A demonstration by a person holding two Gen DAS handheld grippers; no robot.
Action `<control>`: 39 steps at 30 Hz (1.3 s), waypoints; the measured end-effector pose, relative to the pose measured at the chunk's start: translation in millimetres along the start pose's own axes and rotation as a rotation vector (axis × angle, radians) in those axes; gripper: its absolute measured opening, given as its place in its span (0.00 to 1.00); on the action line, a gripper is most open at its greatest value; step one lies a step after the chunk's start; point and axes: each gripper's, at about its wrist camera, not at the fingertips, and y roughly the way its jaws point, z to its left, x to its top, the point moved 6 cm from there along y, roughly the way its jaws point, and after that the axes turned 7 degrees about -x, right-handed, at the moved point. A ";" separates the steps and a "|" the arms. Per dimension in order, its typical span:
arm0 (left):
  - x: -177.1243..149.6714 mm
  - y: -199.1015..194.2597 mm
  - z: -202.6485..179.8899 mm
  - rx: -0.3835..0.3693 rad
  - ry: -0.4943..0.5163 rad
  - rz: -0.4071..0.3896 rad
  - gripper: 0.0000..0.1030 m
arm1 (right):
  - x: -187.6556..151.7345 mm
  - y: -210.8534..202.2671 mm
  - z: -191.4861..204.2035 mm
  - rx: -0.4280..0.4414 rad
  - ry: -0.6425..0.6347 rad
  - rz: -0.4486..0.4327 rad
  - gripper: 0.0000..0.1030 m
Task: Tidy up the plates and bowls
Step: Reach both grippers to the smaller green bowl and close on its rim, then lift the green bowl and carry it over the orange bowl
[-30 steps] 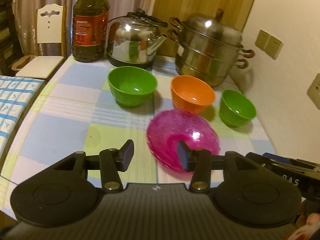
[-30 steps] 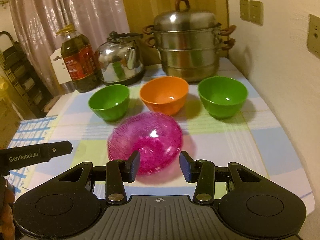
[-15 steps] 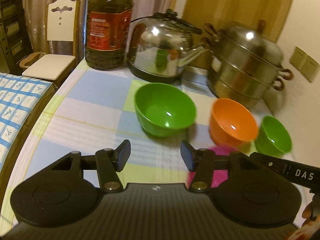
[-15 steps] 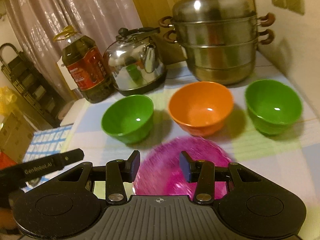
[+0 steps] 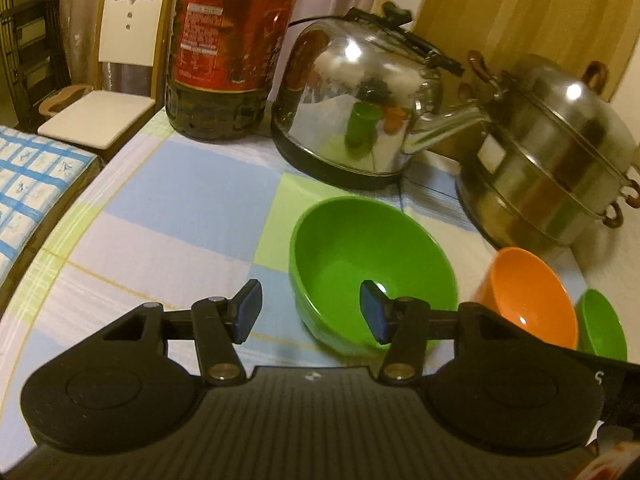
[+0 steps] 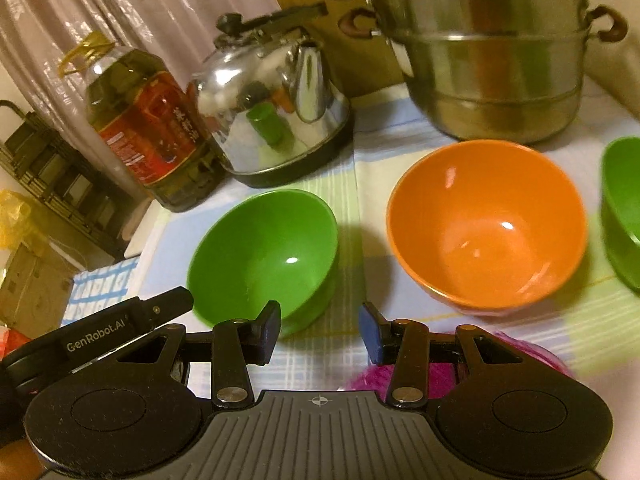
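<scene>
Bowls sit in a row on the counter (image 5: 168, 216): left green bowl (image 5: 372, 268), orange bowl (image 6: 486, 224), right green bowl (image 6: 622, 208); pink plate (image 6: 404, 374) lies nearer, under the right tool (image 6: 320, 332); they look light, stiff, slick plastic, so pinch a rim; left tool (image 5: 310, 314) stands apart, empty, its jaws just widened; right tool likewise gapes empty.
</scene>
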 end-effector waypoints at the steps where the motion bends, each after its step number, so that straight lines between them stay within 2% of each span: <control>1: 0.7 5.7 3.0 -0.001 -0.010 0.007 0.46 | 1.7 5.6 0.3 -0.002 0.001 0.003 0.43; 7: -1.0 28.1 13.3 0.000 -0.012 0.042 0.42 | 5.7 35.5 0.5 0.012 0.016 0.052 0.43; 18: 1.8 46.1 15.1 -0.016 -0.014 0.051 0.23 | 15.2 62.0 11.3 -0.006 -0.035 0.054 0.41; 23: 1.8 46.3 14.7 -0.025 -0.017 0.048 0.16 | 12.0 66.7 9.3 -0.022 -0.023 0.057 0.26; 39: -1.1 40.6 10.0 -0.006 0.009 0.067 0.14 | 9.1 63.4 12.4 -0.026 -0.053 0.055 0.23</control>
